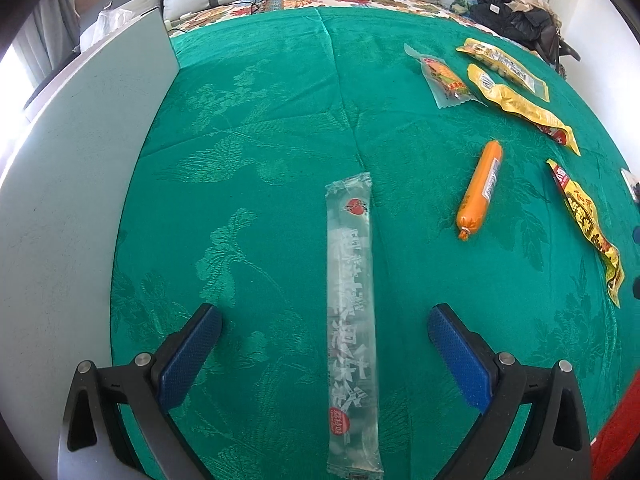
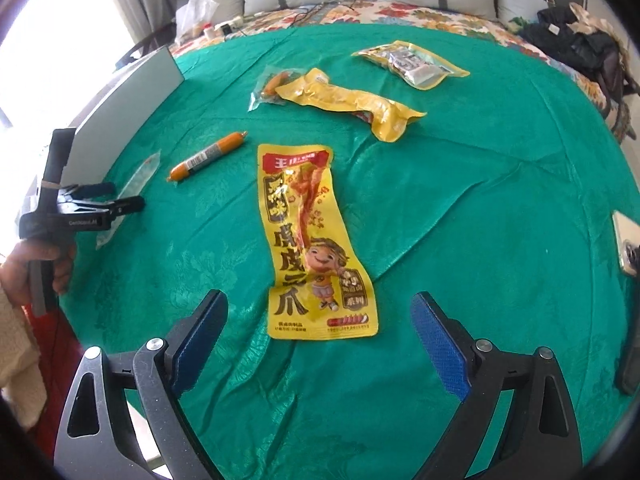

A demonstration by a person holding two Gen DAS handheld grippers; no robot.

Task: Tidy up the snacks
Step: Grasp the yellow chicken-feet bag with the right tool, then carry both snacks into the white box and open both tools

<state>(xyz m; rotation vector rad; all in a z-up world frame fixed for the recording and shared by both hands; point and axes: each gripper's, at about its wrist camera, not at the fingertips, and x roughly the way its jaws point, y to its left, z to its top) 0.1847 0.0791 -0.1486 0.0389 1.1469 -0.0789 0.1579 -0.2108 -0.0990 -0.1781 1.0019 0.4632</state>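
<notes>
A long clear snack packet [image 1: 352, 320] lies lengthwise on the green cloth [image 1: 260, 120]. My left gripper [image 1: 320, 314] stands open astride it, with neither blue pad touching. From the right wrist view the same left gripper [image 2: 126, 195] is at the far left, over that clear packet [image 2: 140, 172]. My right gripper [image 2: 318, 300] is open above the near end of a yellow chicken-feet packet [image 2: 316, 240] and holds nothing. An orange sausage [image 1: 480, 192] lies between the two packets. Farther back are a long yellow packet [image 2: 352, 100], a small clear packet [image 2: 272, 84] and a yellow pouch [image 2: 412, 62].
A pale grey board [image 1: 80, 160] stands upright along the cloth's left edge. A phone [image 2: 626, 240] lies at the right edge. Behind the cloth are a flowered bedspread, grey pillows and a heap of dark clothes [image 1: 520, 16]. A hand [image 2: 36, 264] holds the left gripper's handle.
</notes>
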